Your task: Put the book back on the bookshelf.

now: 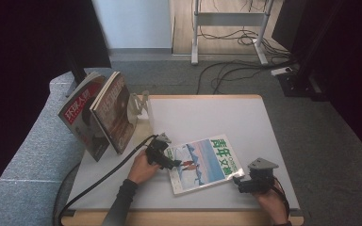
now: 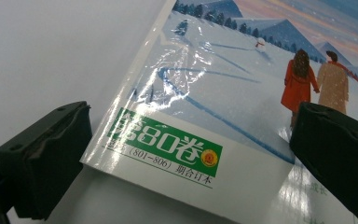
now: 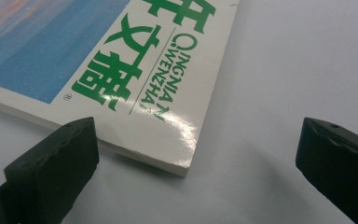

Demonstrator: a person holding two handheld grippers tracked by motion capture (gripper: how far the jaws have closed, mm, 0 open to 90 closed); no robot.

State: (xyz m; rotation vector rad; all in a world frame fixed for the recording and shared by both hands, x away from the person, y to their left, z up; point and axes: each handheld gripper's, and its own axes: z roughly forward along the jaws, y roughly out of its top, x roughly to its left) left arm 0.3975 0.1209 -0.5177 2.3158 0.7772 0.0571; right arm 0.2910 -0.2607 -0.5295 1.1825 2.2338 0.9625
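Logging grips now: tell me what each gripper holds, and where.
Nothing is held. The left gripper and right gripper both stand open at corners of the flat magazine.

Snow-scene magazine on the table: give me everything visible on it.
The magazine lies flat and closed on the white table, turned askew. Its glossy cover shows a snowy mountain scene with two walking figures, green Chinese title characters, "QINGNIAN WENZHAI" and a green "80" label. The left gripper stands open over one corner; the right gripper, open, faces another. Contact unclear.
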